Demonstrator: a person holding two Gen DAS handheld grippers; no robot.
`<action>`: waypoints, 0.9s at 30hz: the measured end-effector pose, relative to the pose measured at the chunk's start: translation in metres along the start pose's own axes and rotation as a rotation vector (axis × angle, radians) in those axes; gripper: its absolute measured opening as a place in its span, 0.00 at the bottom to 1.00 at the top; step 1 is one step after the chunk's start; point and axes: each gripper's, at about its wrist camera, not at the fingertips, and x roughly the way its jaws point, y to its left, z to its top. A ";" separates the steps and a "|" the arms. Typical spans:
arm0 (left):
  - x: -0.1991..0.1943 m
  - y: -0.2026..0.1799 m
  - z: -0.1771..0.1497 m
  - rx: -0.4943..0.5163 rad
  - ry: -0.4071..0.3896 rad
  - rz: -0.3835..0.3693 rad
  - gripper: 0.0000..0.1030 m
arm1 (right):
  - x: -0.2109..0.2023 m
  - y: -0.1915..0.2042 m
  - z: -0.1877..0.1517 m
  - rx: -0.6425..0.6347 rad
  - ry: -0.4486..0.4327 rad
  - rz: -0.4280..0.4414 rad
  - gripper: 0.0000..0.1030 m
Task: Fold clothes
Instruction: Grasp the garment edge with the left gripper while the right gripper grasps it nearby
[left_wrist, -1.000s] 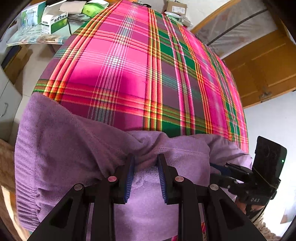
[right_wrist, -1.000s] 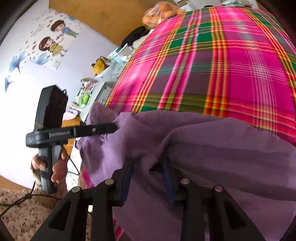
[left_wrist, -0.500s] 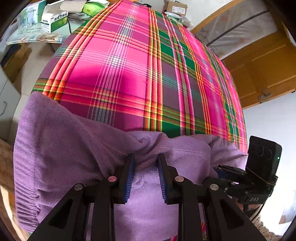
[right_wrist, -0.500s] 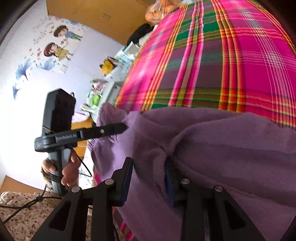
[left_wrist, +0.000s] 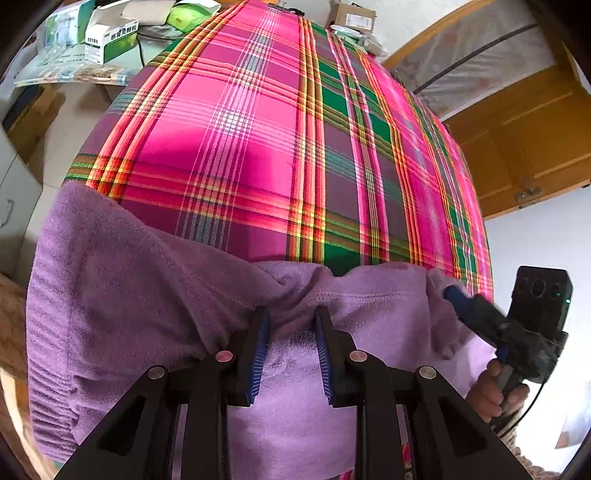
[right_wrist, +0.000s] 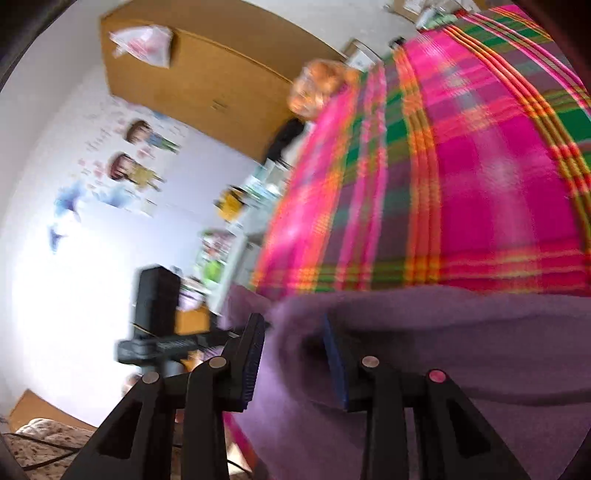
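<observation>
A purple fleece garment (left_wrist: 155, 295) lies bunched over the near edge of a bed covered in a pink, green and orange plaid sheet (left_wrist: 266, 147). My left gripper (left_wrist: 291, 321) is shut on a fold of the garment near a stitched hem. In the right wrist view, which is blurred, my right gripper (right_wrist: 293, 332) is shut on another bunch of the purple garment (right_wrist: 461, 332). The right gripper (left_wrist: 458, 299) also shows at the right of the left wrist view, held by a hand (left_wrist: 487, 395). The left gripper's body (right_wrist: 159, 314) appears at the left of the right wrist view.
Boxes and papers (left_wrist: 107, 37) sit on a surface beyond the bed's far left corner. A wooden door (left_wrist: 535, 140) stands to the right. In the right wrist view a wooden cabinet (right_wrist: 207, 81), wall stickers (right_wrist: 133, 162) and a cluttered shelf (right_wrist: 236, 206) line the left side.
The right gripper has swung and rolled with its bunch of garment, so its view now tilts toward the wall. The left gripper has kept still on its fold.
</observation>
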 end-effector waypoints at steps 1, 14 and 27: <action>0.000 0.000 0.000 0.000 0.000 -0.001 0.25 | 0.002 -0.002 -0.002 0.003 0.025 -0.007 0.33; 0.000 0.001 -0.001 -0.003 -0.002 -0.011 0.25 | 0.038 0.027 -0.003 -0.103 0.087 0.055 0.34; -0.006 -0.018 0.000 0.065 -0.045 0.001 0.25 | -0.008 0.024 0.011 -0.123 -0.120 0.011 0.06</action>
